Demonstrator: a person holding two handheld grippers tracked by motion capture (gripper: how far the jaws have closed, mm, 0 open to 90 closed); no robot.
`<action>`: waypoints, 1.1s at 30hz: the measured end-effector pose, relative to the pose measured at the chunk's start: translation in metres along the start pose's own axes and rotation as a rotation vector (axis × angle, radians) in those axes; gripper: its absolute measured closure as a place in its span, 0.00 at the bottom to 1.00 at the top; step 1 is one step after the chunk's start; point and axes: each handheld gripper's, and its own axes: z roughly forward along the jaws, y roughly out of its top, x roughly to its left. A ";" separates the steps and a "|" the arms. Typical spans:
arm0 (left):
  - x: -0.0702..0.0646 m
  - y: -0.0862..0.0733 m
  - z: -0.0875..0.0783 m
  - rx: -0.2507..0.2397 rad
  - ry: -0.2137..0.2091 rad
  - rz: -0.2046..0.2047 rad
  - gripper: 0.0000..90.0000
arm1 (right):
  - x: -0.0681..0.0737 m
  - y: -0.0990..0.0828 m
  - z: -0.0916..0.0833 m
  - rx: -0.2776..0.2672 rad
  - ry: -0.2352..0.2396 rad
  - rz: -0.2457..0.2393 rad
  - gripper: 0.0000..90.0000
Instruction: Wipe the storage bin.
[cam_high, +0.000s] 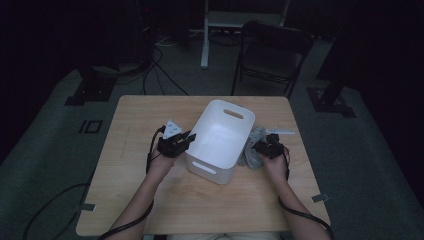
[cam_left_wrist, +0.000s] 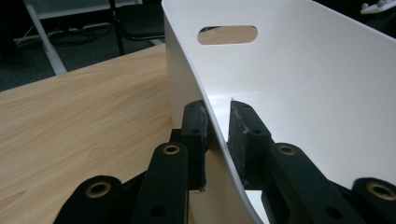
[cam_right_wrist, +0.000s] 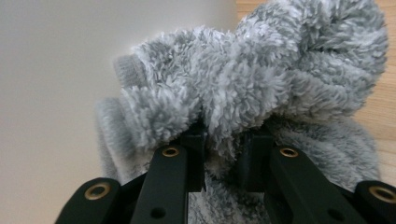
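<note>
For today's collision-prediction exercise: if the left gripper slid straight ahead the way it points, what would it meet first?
The left gripper straddles the white bin's side wall; pushed on, that wall would probably bottom out between its jaws.

the high view looks forward and down from above the person's side, taking in the whole wooden bench (cam_high: 150, 200), the white bin (cam_high: 220, 140) at its middle and the dark floor and folding chair (cam_high: 272, 52) beyond. the left gripper view rides low on the left tongs (cam_left_wrist: 217, 140), very near the bin's (cam_left_wrist: 303, 93) side wall, facing along it toward the slot handle (cam_left_wrist: 227, 35). the right gripper view sits close behind the right tongs (cam_right_wrist: 224, 154), pressed up to a grey fluffy cloth (cam_right_wrist: 261, 79). all three views share the bin; the high view also shows the cloth (cam_high: 251, 145).
</note>
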 end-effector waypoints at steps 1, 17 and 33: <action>0.000 0.000 0.000 0.000 0.000 0.000 0.84 | 0.000 0.000 0.000 0.000 0.000 0.000 0.84; 0.009 0.004 -0.014 -0.079 -0.039 -0.038 0.47 | 0.007 0.015 -0.127 -0.224 0.054 -0.028 0.84; 0.012 0.004 -0.021 -0.120 -0.063 -0.062 0.29 | -0.039 -0.005 -0.075 -0.051 -0.162 0.062 0.82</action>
